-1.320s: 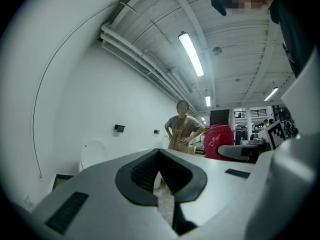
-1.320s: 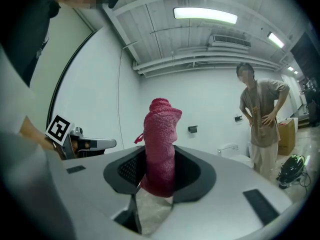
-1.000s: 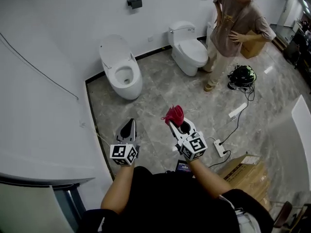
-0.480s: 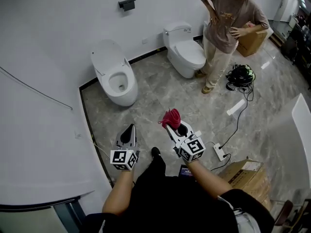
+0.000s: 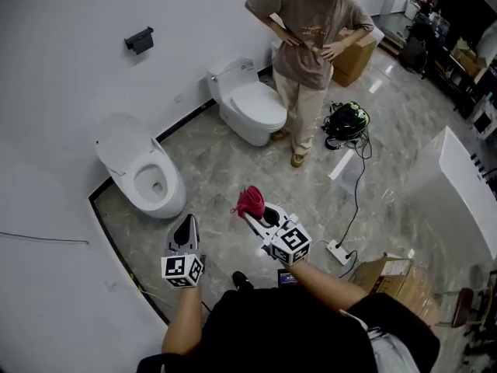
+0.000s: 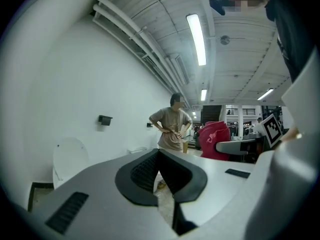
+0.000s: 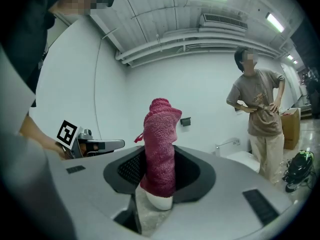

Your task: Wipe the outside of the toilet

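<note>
Grey marbled floor (image 5: 225, 169) and white walls make up a bare bathroom. Nearest, the left gripper (image 5: 186, 225) is held low at the left. Its jaws are shut together with nothing between them, and the left gripper view shows the two dark pads meeting at their tips. Just to its right is the right gripper (image 5: 256, 217), with its jaws clamped on a crimson knitted cloth (image 5: 250, 201). In the right gripper view the cloth fills the gap between the pads and stands upright well above them. Both grippers hang in the air, well apart from either toilet. A white power strip (image 5: 338, 251) with its cable lies on the floor to the right, and a cardboard box (image 5: 386, 273) sits at the lower right. Beyond the grippers, against the wall at the left, stands a white toilet (image 5: 147, 179) with its lid up and bowl open. Further along the same wall is a second toilet (image 5: 250, 109) with its lid down. A person (image 5: 311, 45) stands just beside that one, hands on hips. What may be a black and green helmet (image 5: 346, 120) lies on the floor near their feet. A small black holder (image 5: 140, 40) is fixed high on the wall
</note>
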Demonstrator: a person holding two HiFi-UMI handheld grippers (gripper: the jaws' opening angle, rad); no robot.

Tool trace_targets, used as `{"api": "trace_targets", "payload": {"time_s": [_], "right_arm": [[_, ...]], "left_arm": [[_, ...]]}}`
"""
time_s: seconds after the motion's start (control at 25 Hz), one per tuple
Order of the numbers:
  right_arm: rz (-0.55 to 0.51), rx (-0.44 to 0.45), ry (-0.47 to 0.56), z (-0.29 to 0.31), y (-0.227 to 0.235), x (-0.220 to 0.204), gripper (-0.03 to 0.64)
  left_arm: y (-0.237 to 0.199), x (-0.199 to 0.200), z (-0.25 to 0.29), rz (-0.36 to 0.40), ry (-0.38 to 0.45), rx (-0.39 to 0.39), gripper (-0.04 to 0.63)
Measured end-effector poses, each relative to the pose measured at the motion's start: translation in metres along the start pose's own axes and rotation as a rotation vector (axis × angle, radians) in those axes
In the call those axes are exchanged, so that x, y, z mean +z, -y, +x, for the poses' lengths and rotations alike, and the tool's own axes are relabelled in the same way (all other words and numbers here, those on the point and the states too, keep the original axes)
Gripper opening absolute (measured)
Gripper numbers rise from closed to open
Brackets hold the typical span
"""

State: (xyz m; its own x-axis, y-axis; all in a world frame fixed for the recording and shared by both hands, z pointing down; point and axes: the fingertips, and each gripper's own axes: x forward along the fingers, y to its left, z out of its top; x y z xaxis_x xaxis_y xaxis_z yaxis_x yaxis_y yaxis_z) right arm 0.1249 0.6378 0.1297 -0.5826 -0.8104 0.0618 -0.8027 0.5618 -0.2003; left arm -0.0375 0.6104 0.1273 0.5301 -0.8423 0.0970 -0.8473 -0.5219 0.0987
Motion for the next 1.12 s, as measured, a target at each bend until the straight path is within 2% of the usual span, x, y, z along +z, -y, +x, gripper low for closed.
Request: {"api": "trace_targets", "payload": {"time_s": [0.12, 0.2, 0.32, 0.56, 0.8, 0.92, 1.12], "right_arm": [[0.002, -0.045, 0.011, 0.022, 0.027, 0.006, 0.153], [0.015, -0.064, 0.007, 0.032, 0.039, 0.008, 0.153], [0.02, -0.075, -0.004, 0.05, 0.059, 0.004, 0.153], [0.032, -0.04, 0.004, 0.122, 0.115, 0.001, 0.153], [0.066, 0.021, -0.004, 0.204, 0.183, 0.013, 0.153], [0.064, 0.07, 0.0, 0.241, 0.213, 0.032, 0.153], [0.07, 0.162, -0.024, 0.296, 0.252, 0.043, 0.153]], "left_arm": [[0.0, 0.013, 0.05, 0.045, 0.022, -0.081, 0.011], [0.003, 0.015, 0.077, 0.049, 0.021, -0.128, 0.011], [-0.004, 0.018, 0.105, 0.029, 0.02, -0.142, 0.011], [-0.057, 0.017, 0.169, 0.018, 0.024, -0.083, 0.011], [-0.102, 0.026, 0.256, 0.005, 0.004, -0.013, 0.011], [-0.119, 0.039, 0.297, 0.018, -0.011, 0.02, 0.011], [-0.157, 0.046, 0.34, 0.026, -0.037, 0.122, 0.011]]}}
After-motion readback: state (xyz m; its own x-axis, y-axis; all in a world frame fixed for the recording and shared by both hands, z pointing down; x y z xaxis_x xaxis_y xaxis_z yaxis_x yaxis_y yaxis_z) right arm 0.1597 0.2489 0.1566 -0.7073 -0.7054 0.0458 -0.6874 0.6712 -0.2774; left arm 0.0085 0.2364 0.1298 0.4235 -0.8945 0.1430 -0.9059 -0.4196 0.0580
